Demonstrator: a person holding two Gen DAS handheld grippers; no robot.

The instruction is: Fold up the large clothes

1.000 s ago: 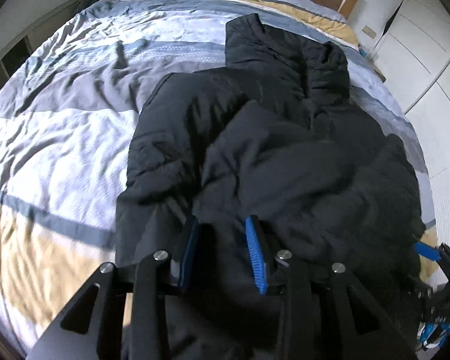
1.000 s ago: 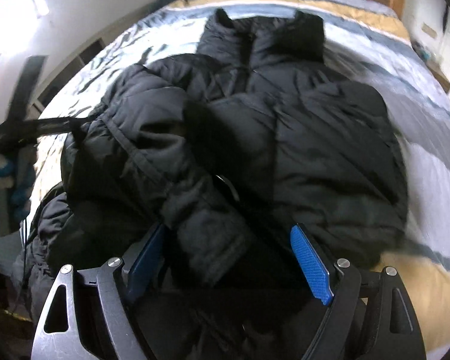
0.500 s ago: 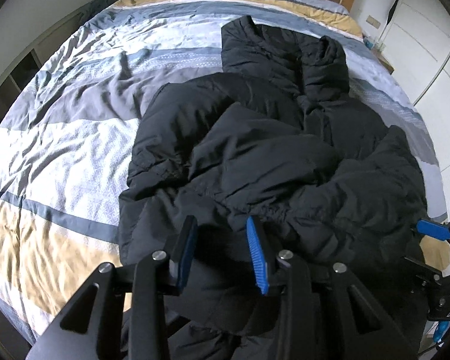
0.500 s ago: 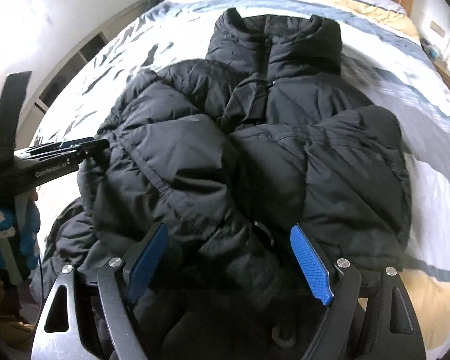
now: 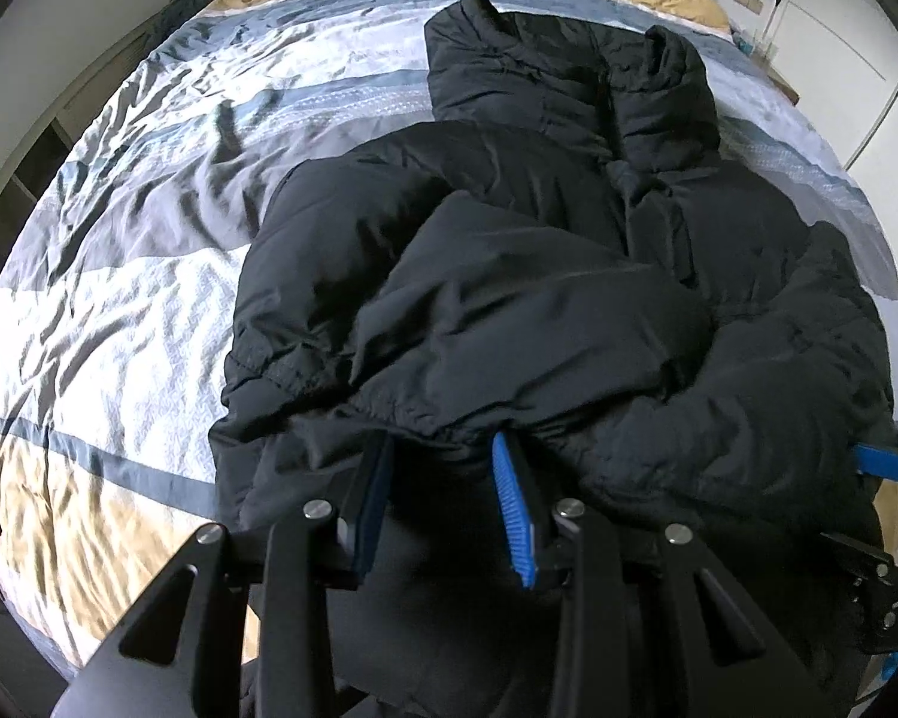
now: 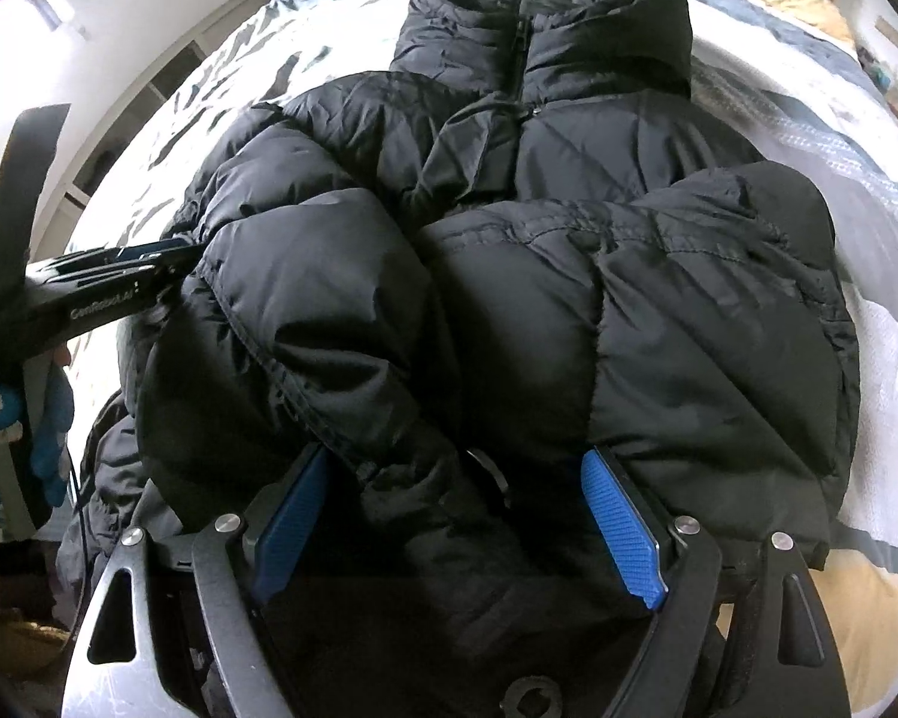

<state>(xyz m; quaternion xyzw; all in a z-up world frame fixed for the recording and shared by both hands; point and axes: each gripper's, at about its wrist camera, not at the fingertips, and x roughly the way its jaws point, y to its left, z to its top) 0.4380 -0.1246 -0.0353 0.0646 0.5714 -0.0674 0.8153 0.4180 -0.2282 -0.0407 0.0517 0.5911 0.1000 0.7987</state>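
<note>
A black puffer jacket [image 5: 539, 299] lies front up on the bed, collar at the far end, both sleeves folded across its chest. My left gripper [image 5: 440, 449] is shut on the near hem, with a narrow gap full of fabric between the blue pads. In the right wrist view the jacket [image 6: 569, 299] fills the frame. My right gripper [image 6: 458, 455] stands wide, and a sleeve cuff and bulky hem are packed between its tips. The left gripper [image 6: 185, 248] touches the jacket's left side there. The near hem is hidden under both grippers.
A striped blue, grey, white and tan duvet [image 5: 149, 299] covers the bed. White wardrobe doors [image 5: 856, 60] stand close on the right, and open shelving [image 5: 30, 167] on the left. A hand in a blue glove [image 6: 48, 437] holds the left gripper.
Both cameras have drawn back toward the foot of the bed. The collar now shows in full and the jacket lies flatter. The fabric between the pads has stayed put.
</note>
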